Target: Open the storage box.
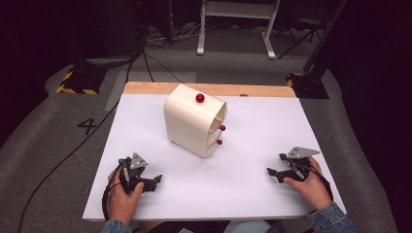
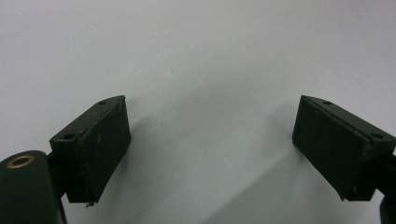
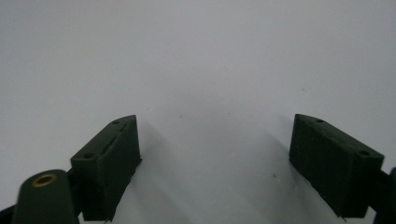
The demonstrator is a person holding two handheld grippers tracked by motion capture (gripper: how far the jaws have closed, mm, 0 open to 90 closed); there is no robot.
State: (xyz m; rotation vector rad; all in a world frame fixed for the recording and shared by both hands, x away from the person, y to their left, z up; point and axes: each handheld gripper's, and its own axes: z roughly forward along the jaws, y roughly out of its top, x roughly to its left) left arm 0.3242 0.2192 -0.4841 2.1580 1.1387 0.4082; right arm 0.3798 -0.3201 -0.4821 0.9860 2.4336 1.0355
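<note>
Drawer fronts (image 1: 217, 130) hidden, knobs excepted

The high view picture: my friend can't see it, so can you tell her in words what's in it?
A small cream drawer box with red knobs stands near the back of a white table. At the near edge, a person's hands hold the left tongs and the right tongs, both resting apart from the box. The floor around is grey and the room dark.
</note>
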